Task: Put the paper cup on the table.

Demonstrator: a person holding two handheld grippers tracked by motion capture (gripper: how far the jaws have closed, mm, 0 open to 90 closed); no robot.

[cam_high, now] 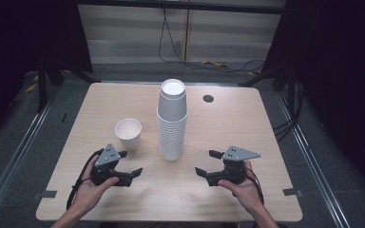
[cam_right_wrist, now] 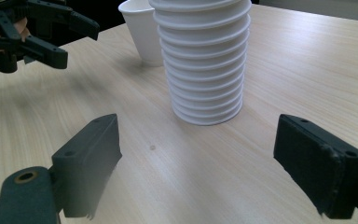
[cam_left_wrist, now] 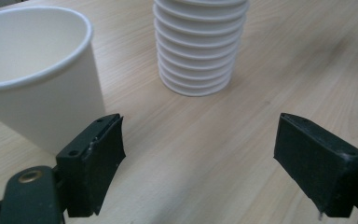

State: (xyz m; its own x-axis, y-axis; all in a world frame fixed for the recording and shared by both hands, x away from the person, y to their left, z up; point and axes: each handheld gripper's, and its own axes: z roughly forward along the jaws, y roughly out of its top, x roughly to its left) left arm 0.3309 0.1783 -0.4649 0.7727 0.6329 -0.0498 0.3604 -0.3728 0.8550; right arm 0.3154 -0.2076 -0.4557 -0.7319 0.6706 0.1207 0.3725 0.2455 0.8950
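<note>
White paper cups stand nested in a tall stack (cam_high: 172,121) mid-table; left of the stack we see a single cup (cam_high: 128,134), empty. Our left gripper (cam_high: 132,173) and right gripper (cam_high: 206,164) flank the stack, jaws apart, holding nothing.

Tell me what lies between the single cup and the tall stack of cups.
Nothing: bare tabletop separates the single cup from the stack, clearest in the high view.

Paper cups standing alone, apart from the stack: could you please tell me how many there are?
1. The single cup stands upright, open end up, left of the tall stack, just beyond the left gripper; nothing seems hidden behind the stack.
</note>
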